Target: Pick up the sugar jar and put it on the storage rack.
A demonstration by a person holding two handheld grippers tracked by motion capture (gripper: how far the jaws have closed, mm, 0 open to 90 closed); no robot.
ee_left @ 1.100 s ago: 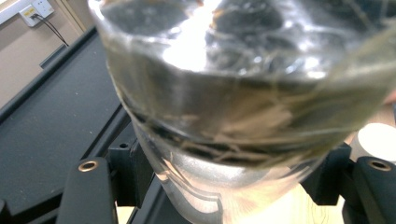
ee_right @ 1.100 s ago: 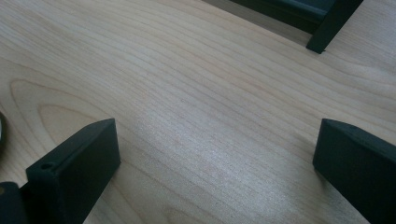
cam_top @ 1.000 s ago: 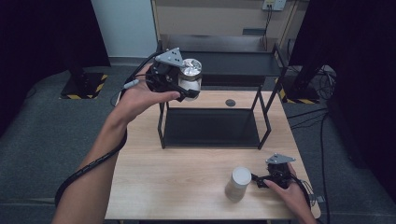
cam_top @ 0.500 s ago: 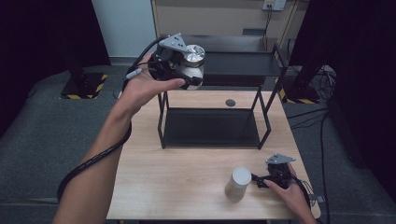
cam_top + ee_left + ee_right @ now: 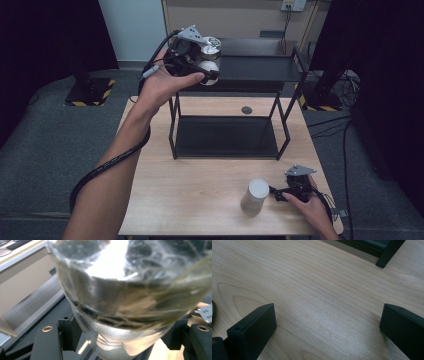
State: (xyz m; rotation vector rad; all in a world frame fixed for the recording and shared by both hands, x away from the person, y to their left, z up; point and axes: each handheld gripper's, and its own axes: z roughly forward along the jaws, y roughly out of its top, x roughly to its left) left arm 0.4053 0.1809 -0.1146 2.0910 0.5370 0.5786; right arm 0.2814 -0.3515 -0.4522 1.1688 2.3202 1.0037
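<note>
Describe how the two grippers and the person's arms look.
Both are black handheld units. The left gripper and right gripper each carry a grey three-cornered plate on top with small holes. A thick black cable with pale lettering trails along the left forearm; thin cables leave the right one. The right gripper's jaws are flat, matte black blocks. Both forearms are bare, with no sleeves.

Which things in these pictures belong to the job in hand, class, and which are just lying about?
In the job:
- left gripper, shut on the silver cup, held up by the top shelf
- black two-tier rack on the table

Lying about:
- white cylinder standing near the table's front edge
- right gripper, open and resting beside it
- small dark disc behind the rack
</note>
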